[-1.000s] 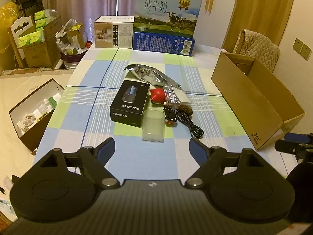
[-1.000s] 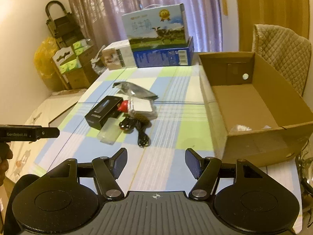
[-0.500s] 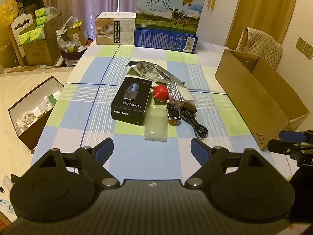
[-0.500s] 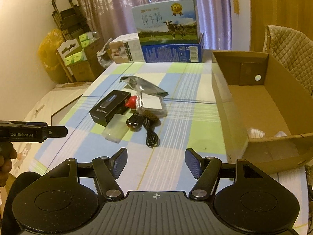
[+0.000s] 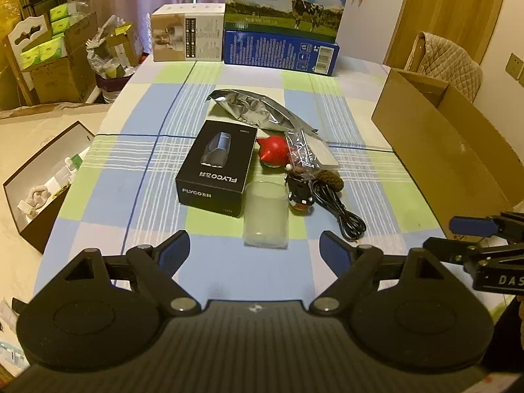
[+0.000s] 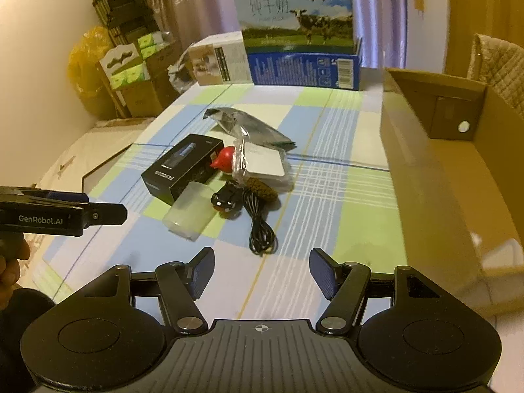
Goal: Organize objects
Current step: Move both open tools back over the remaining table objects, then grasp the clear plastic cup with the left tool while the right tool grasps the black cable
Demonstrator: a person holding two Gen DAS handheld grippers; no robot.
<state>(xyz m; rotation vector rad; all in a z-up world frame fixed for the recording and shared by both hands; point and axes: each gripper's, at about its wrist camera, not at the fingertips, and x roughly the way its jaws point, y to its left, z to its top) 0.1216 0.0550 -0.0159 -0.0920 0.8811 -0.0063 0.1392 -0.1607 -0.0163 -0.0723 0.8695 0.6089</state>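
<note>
On the checked tablecloth (image 5: 137, 170) ahead of me the clutter sits in one tight cluster: a black box (image 5: 217, 167) on the left, a frosted cup (image 5: 266, 217) lying on its side just beside the box's near corner, a red toy (image 5: 273, 152) touching the box's right side, a foil bag (image 5: 258, 111) behind them, a clear packet (image 5: 303, 155) over a white card, a small black toy (image 5: 299, 195) and a coiled cable (image 5: 340, 213) on the right. My left gripper (image 5: 254, 251) hangs above the near edge of the cloth, jaws spread wide and holding nothing, lined up with the cup. My right gripper (image 6: 261, 268) is likewise spread and empty, near the cable's loop. An open carton (image 6: 435, 177) stands at the right of the table, well apart from the cluster.
</note>
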